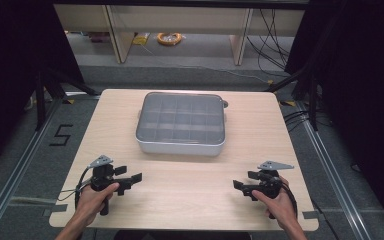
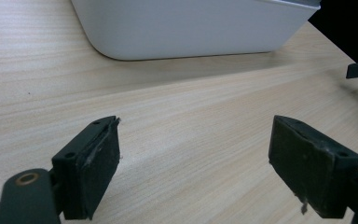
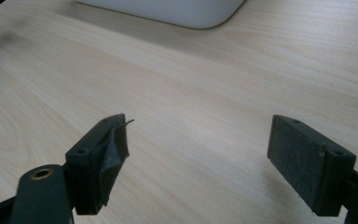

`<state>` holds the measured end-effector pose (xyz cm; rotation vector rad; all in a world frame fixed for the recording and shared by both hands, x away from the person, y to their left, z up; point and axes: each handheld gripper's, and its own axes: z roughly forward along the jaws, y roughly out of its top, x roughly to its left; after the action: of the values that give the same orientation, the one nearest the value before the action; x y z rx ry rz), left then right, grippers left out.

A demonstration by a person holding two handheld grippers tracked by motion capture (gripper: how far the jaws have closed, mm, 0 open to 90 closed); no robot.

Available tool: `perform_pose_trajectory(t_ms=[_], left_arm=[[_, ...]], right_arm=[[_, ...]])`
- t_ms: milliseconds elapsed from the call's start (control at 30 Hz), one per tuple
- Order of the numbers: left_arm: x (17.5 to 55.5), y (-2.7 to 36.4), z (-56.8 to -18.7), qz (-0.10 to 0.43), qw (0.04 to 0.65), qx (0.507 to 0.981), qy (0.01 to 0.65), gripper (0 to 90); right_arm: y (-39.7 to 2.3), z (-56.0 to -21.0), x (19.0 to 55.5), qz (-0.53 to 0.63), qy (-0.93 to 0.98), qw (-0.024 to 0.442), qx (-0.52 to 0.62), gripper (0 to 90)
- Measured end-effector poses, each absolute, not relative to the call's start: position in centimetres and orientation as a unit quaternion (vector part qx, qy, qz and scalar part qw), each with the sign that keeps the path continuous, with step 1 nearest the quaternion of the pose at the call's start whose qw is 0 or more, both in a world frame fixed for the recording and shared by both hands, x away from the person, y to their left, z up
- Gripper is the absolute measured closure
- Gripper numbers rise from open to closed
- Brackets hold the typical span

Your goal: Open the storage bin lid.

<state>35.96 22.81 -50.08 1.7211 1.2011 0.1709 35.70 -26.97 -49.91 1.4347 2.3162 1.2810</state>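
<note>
A pale rectangular box with rounded corners and a smoky see-through lid (image 1: pixel 181 124) sits just above the middle of the high view, on a light wooden table (image 1: pixel 190 200). Through the lid a grid of small compartments shows; whether they hold anything cannot be told. A small tab sticks out at the box's upper right corner, perhaps a catch.

The left gripper (image 1: pixel 130 179) lies in the lower left of the high view, gripped by the person's left hand (image 1: pixel 96 196). The right gripper (image 1: pixel 242 186) mirrors it in the lower right, held by the right hand (image 1: pixel 276 199). Both point inward toward the centre of the frame, well apart from the box and from each other. This reads as a waiting stance, both tools equally ready to reach the box.

In each gripper view the jaws stand spread wide with bare wood between them, pinching nothing. The box's white wall (image 2: pixel 191 28) crosses the top of the left gripper view, and its corner (image 3: pixel 177 11) peeks in at the top of the right gripper view.
</note>
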Motion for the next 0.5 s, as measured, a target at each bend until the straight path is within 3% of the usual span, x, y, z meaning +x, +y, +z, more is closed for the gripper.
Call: perform_pose_trajectory(t_ms=[500], left_arm=[[36.23,23.04,-50.06,0.052,0.507,0.695,0.508,15.4]], right_arm=[[-27.93,-49.82,36.36,0.456,0.749,0.063,0.477,19.7]])
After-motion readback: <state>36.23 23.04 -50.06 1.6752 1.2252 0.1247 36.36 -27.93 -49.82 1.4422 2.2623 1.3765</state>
